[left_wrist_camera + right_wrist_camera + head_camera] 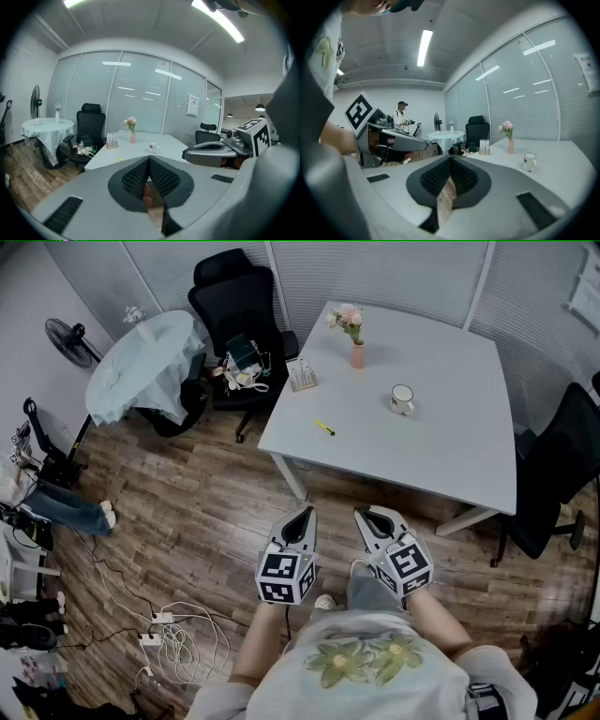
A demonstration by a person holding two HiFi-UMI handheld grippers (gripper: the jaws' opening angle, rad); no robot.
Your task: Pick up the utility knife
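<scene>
The utility knife (324,427), small and yellow, lies on the white table (450,446) near its front left edge. In the left gripper view the knife (119,159) is a thin yellow sliver just beyond the jaws. My left gripper (307,512) and right gripper (362,514) hang side by side over the wood floor, short of the table and well apart from the knife. Both point toward the table. The left gripper (149,159) has its jaws pressed together with nothing between them. The right gripper (451,159) is shut and empty too.
On the table stand a white mug (402,398), a pink vase with flowers (356,345) and a small desk stand (300,374). A cluttered black chair (239,324), a cloth-covered round table (141,367) and a fan (70,338) stand left. Cables (178,629) lie on the floor; another chair (562,474) stands right.
</scene>
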